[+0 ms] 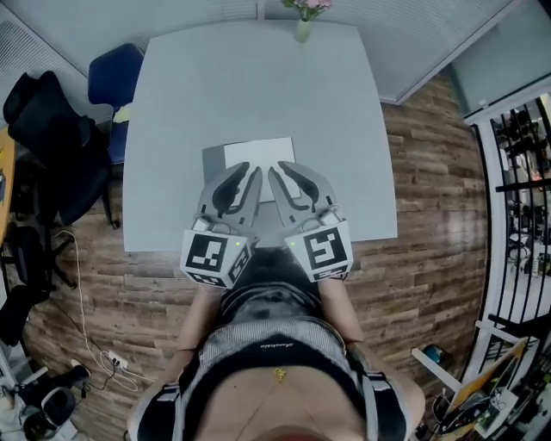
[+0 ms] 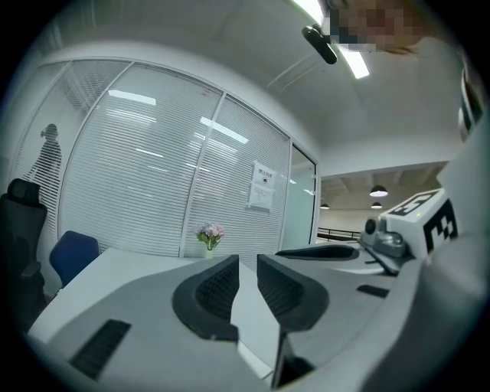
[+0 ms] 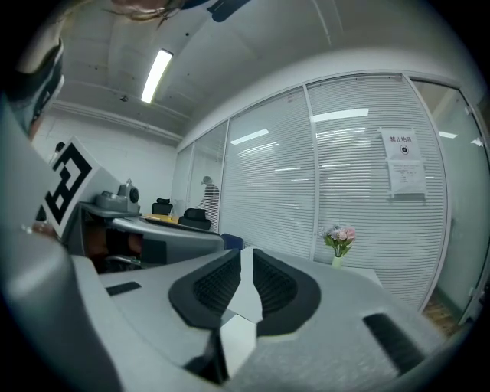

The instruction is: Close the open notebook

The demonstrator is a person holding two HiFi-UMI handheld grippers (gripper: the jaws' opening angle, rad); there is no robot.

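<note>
**Desk:** How far along are we?

**Me:** I'd say nothing is done yet. The notebook (image 1: 258, 153) lies open at the middle of the worktop's (image 1: 258, 86) near edge. A white page faces up and a grey part shows along its left side. The whole closing is left to do.

**Desk:** And your grippers?

**Me:** My left hand-held gripper (image 1: 245, 172) and my right hand-held gripper (image 1: 286, 170) are side by side over the near part of the notebook, tips pointing toward the far edge. Each has its jaws only a narrow gap apart with nothing between them. I can't tell whether either one touches the page.

**Desk:** Give me a count.

**Me:** One notebook, two hand-held grippers and one worktop. There is one small vase of flowers (image 1: 303, 26) at the middle of the far edge. Off the left edge I count two chairs, a blue chair (image 1: 114, 77) and a black chair (image 1: 52, 129)
</note>
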